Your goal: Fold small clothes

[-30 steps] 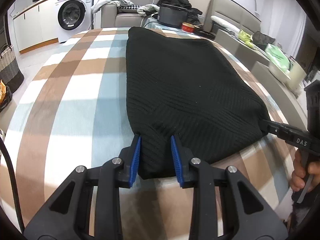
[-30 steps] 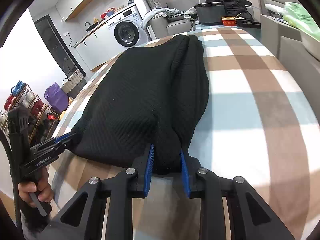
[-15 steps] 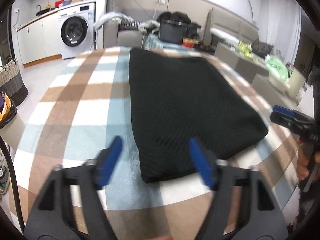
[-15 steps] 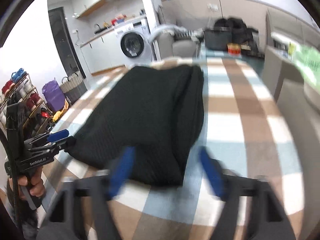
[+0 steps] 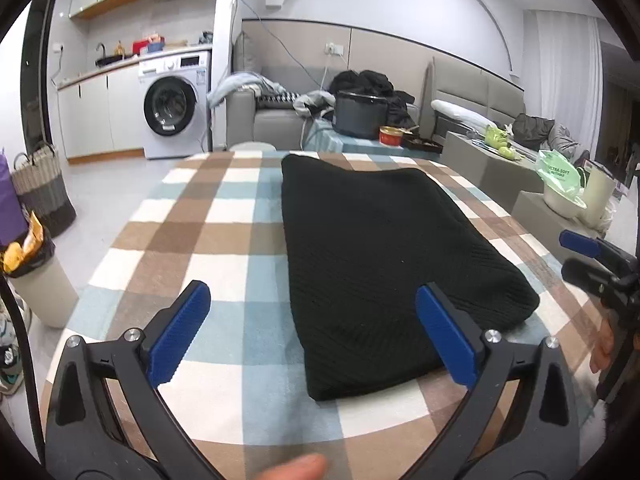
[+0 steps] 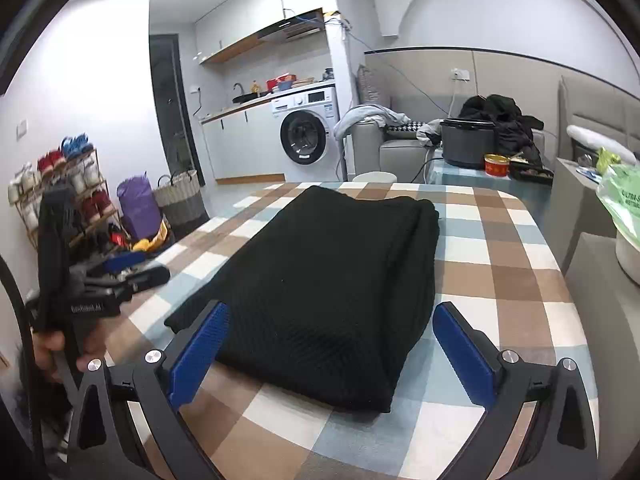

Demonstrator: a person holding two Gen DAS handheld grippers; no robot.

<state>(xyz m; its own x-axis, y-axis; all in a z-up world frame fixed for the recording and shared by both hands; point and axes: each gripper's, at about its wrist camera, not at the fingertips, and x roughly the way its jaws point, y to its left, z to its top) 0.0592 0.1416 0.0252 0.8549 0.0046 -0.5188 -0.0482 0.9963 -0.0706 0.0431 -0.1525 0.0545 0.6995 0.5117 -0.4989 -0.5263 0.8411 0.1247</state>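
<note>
The black knit sweater (image 5: 384,264) lies folded flat on the checked bench (image 5: 208,216), so the left gripper (image 5: 316,332) and right gripper (image 6: 332,352) hover above its near edge, fingers wide and empty.

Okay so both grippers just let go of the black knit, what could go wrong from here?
The black knit lies near the table's front edge; a regrasp could drag it off. The stacked layers along its right side look loose and may slide apart. The left gripper and right gripper are close together, so they might bump.
</note>
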